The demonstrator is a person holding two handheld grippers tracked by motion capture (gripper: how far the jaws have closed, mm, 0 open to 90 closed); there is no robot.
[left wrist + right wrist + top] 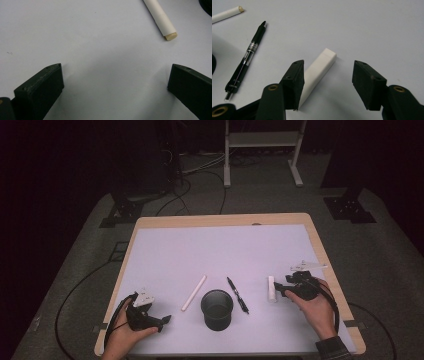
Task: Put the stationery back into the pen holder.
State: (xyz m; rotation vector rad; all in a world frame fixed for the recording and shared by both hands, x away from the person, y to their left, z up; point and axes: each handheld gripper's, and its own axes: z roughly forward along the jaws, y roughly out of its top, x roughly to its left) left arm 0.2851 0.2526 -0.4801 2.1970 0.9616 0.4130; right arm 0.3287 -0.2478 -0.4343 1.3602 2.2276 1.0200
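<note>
the bench (150, 250) carries a pale sheet with everything laid in a loose row along its near half. the black cup (217, 309) stands upright in the middle of that row, between the two hands. at the near left corner the left gripper (166, 319) rests in a hand, its jaws wide apart over bare sheet with nothing between them. the right gripper (278, 291) sits at the right edge, jaws partly open and not pressing on anything. the white stick (194, 292) lies slanted just left of the cup, its tan tip (171, 36) ahead of the left jaws and well clear of them. the black pen (238, 295) lies slanted just right of the cup, between cup and block. the white block (318, 70) lies flat between the right jaws, close against one jaw with a gap to the other; nothing stands between it and the pen.
</note>
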